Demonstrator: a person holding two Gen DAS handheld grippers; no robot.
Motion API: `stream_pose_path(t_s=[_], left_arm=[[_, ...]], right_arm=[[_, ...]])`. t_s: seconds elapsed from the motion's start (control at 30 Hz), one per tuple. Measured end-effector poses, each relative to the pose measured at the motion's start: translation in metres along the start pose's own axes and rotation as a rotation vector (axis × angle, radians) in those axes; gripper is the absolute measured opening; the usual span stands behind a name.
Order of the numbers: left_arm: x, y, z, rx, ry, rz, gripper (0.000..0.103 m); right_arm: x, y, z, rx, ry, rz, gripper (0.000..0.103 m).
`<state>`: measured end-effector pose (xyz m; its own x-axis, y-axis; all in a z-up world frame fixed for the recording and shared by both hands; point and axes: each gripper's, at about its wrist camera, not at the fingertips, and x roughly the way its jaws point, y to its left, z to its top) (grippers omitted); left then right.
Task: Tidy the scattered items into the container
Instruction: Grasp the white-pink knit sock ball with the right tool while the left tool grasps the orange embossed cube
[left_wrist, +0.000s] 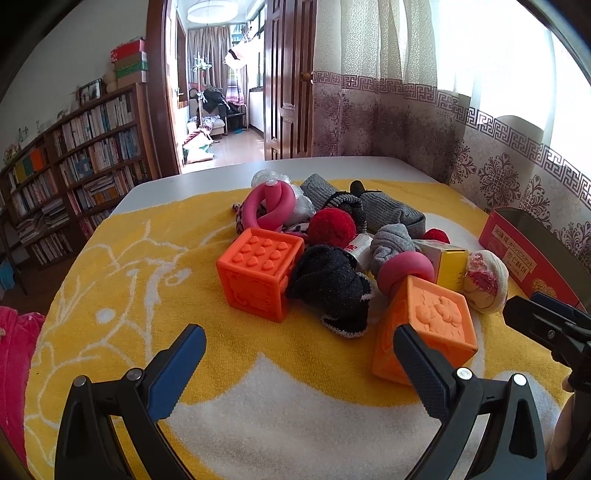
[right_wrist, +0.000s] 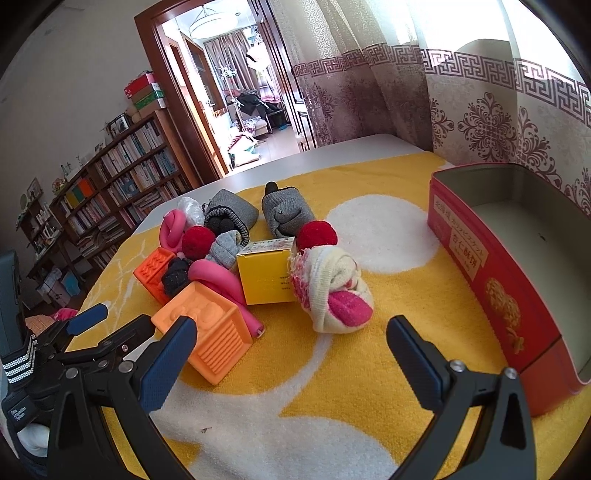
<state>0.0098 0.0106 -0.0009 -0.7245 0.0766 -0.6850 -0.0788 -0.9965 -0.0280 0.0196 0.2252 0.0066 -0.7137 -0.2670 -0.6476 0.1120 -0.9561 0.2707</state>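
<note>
My right gripper (right_wrist: 291, 354) hangs with its fingers spread wide and nothing between them, tilted down at the yellow towel (right_wrist: 369, 369). The rolled cream-and-pink sock (right_wrist: 332, 291) lies just ahead of it, almost on the line between the fingers, a little toward the left one. Its long axis runs across my view, slanting from upper left to lower right, so I judge the fingers would close across its shorter width. The red tin (right_wrist: 498, 295) stands open and empty to the right of the sock, close enough for a short carry. My left gripper (left_wrist: 299, 365), equally spread and empty, faces the orange cubes (left_wrist: 260, 271) further left, well away from the tin, so I judge the right hand is the nearer one for this sock
</note>
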Motion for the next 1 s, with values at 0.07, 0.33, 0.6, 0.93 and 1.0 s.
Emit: stream_pose_path(t_s=[0.07, 0.33, 0.6, 0.93, 1.0], left_arm=[[0.002, -0.001, -0.004, 0.019, 0.001, 0.021, 0.103], [0.023, 0.013, -0.011, -0.043, 0.109, -0.037, 0.103], [0.034, 0.015, -0.014, -0.061, 0.176, -0.052, 0.103], [0.046, 0.006, -0.016, -0.017, 0.244, 0.001, 0.103], [0.047, 0.005, -0.015, -0.017, 0.245, 0.001, 0.103]], right_arm=[[0.0, 0.0, 0.0, 0.001, -0.002, 0.004, 0.103], [-0.001, 0.002, 0.0, -0.014, -0.007, 0.018, 0.103], [0.005, 0.008, 0.016, -0.082, 0.01, 0.027, 0.103], [0.047, -0.005, 0.031, -0.053, 0.129, -0.026, 0.076], [0.051, -0.007, 0.031, -0.064, 0.133, -0.062, 0.075]])
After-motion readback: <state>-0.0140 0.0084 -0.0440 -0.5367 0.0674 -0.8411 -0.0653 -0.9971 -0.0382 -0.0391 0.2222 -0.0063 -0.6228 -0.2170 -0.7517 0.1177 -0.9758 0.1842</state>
